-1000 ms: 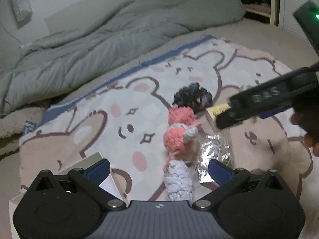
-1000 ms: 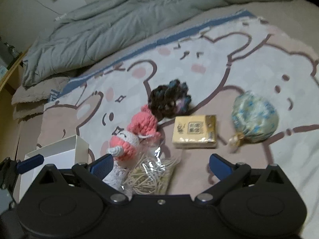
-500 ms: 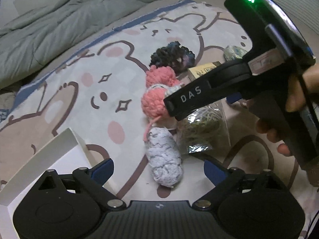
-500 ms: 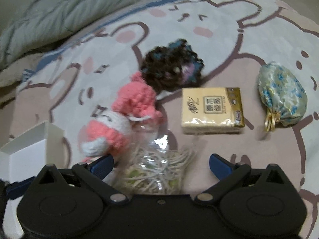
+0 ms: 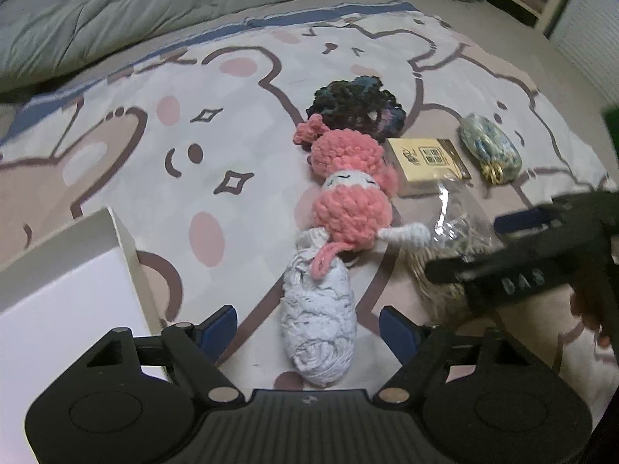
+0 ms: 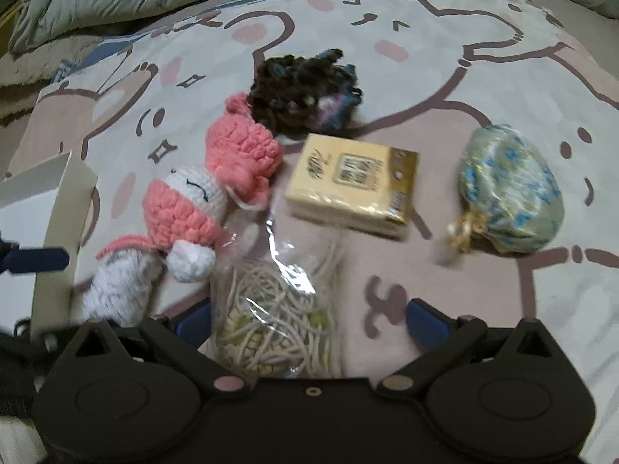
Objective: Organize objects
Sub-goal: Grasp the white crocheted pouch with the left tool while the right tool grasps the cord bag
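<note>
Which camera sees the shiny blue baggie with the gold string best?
The right wrist view: the blue pouch shows large and whole, with its gold tie, though a bit blurred. In the left wrist view it is small and far off, beside the yellow tissue pack.

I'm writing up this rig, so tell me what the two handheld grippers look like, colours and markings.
Both are matte black plastic with dark blue finger pads. The left gripper shows two round discs, silver pivot screws and a ribbed centre. The right gripper looks the same from its own camera; seen from the left wrist, its side reads DAS in pale letters.

Dim room — bear-print blanket (image 5: 240,123), grey duvet (image 5: 154,7)
</note>
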`<state>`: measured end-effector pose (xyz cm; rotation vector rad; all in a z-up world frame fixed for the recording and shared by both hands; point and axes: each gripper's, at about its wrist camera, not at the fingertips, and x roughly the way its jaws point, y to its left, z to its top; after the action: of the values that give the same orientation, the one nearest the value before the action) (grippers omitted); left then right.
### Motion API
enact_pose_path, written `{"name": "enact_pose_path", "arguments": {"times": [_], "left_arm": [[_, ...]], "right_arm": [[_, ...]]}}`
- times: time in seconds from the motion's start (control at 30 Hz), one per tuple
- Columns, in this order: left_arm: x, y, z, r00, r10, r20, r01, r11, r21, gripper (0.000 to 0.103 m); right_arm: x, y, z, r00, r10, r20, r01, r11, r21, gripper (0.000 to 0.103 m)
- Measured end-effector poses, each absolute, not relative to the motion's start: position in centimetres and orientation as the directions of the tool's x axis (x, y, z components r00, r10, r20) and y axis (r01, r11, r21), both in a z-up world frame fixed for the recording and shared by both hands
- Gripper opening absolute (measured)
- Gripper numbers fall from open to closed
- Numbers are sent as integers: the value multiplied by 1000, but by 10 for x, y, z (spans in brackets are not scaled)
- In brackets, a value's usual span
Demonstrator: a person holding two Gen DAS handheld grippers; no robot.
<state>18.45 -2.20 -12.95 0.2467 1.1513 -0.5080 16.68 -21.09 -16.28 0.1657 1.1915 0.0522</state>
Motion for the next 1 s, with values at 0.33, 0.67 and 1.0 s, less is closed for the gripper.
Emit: {"name": "enact_pose_path", "arguments": {"times": [0.33,0.67,1.0], "left_arm": [[196,-28,-154,280,-231,-932,394,913,-108,67],[194,-27,-158,271,-237,-933,373,920,-125,45],[179,-26,-138,307,-269,-913,364,919,-149,44]], "right_arm": [[158,-212,-161,371,169,-913,-6,984,180,95],[156,-198,-157,366,201,-909,-95,979,178,67],[141,-209,-142,395,192,-899,-77,981,176,60]]}}
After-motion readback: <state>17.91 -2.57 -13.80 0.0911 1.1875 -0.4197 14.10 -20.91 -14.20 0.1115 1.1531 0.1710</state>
